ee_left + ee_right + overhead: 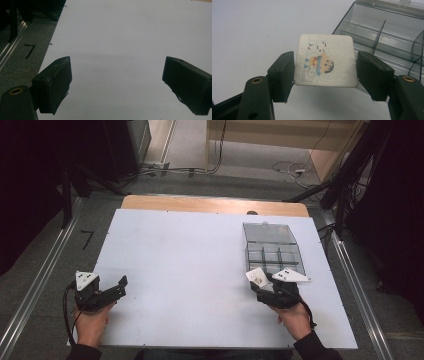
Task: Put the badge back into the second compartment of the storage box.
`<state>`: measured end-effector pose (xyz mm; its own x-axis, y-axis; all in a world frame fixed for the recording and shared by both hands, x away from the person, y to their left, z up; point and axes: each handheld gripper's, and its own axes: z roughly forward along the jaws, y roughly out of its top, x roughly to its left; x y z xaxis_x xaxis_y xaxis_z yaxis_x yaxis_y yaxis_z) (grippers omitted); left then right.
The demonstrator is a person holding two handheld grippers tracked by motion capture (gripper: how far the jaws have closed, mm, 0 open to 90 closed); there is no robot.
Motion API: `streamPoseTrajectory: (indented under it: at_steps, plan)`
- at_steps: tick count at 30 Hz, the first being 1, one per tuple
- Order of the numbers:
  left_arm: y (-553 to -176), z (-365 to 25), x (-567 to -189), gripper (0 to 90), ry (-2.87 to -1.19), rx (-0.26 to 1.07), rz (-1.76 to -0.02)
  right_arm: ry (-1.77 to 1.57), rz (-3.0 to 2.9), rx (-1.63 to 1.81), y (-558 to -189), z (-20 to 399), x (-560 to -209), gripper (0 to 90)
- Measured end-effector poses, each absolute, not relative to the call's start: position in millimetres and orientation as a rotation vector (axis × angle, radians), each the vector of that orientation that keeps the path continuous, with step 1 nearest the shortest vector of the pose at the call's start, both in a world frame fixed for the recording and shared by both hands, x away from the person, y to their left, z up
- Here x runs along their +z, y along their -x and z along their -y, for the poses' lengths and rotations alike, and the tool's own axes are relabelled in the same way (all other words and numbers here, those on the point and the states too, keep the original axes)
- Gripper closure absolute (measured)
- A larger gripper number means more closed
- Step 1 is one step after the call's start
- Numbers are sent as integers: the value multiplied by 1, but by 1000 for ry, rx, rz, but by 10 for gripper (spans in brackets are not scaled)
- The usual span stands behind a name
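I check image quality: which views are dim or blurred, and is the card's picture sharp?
High view: dark surroundings, bright table. Left gripper view: dim, soft, jaws apart. Right gripper view: card with its cartoon sharp, clear box softer.

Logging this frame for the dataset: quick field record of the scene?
table: white board
box: clear, compartmented, lid open, far right
card: square, cartoon print, held by its side edges between the right jaws
right gripper: shut on card, just short of the box
left gripper: open, holds nothing, near left of table
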<state>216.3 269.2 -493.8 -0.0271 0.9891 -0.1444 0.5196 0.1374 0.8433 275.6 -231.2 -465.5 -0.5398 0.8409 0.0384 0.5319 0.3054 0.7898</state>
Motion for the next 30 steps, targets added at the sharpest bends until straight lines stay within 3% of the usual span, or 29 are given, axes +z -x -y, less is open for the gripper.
streamPoseTrajectory:
  at_steps: [30]
  plan:
    - [-217, -268, -495, 92, -1491, 775, -1648, -1296, -2114, 1086, -303, 256, -456, 312]
